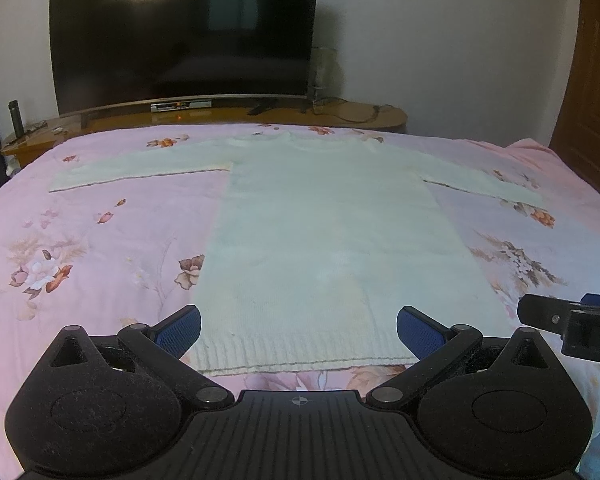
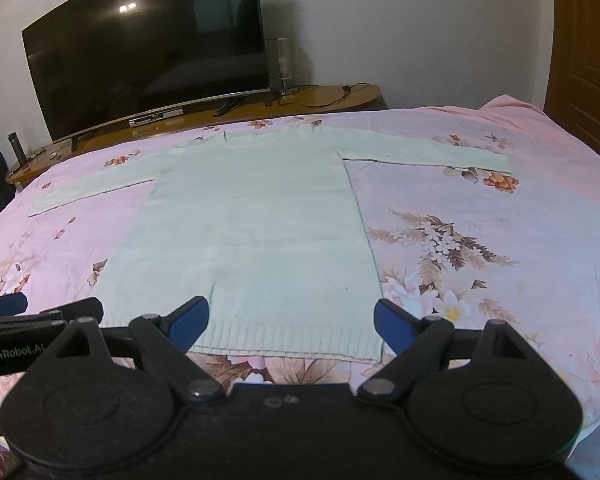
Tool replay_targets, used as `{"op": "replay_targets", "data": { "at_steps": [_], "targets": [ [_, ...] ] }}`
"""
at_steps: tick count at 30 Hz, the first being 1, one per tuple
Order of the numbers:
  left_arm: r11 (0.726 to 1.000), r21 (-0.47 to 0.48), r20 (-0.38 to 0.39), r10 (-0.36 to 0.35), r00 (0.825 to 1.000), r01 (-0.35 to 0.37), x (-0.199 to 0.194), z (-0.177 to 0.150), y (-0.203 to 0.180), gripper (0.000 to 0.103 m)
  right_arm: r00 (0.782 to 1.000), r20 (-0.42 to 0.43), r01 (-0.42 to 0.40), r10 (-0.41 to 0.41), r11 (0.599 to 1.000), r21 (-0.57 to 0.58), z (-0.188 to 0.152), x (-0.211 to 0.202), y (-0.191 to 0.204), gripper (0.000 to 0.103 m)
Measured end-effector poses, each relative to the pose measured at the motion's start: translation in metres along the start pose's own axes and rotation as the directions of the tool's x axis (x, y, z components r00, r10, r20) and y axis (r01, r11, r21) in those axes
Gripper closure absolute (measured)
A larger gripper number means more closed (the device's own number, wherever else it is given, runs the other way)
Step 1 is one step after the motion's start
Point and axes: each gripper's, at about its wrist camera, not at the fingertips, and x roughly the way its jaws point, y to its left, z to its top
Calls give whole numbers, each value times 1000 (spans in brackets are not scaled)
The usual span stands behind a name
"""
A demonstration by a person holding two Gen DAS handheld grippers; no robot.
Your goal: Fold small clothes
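Sweater (image 1: 324, 236) flat on bed (image 1: 100, 240), hem toward me, collar at far edge. My left hand-held gripper (image 1: 299, 332) and right hand-held gripper (image 2: 291, 326) both wide open, empty, at hem.

The sweater (image 1: 320, 232) ahead of the tongs is plain pale mint-white with a ribbed hem. The bedspread (image 1: 100, 240) under it is pink, printed with brown, orange and white flowers. Both tongs are black with 2 blue pads (image 1: 180, 332). Beyond, the TV (image 1: 180, 32) is black on an orange-brown wooden stand (image 1: 360, 116).

Before me lay a pink floral bedspread (image 1: 100, 240). Beyond it a dark TV (image 1: 180, 32) stood on a wooden stand (image 1: 360, 114), with a black bottle (image 1: 16, 118) at its left end and cables (image 2: 320, 94) right.
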Motion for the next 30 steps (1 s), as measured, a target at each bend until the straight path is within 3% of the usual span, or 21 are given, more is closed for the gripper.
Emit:
{"op": "replay_targets", "data": {
  "at_steps": [30],
  "targets": [
    [1000,7,-4,-1,1000,1,4,2,2,0,1000,1,1,-1,1000,0,2,3,0,14]
  ]
}}
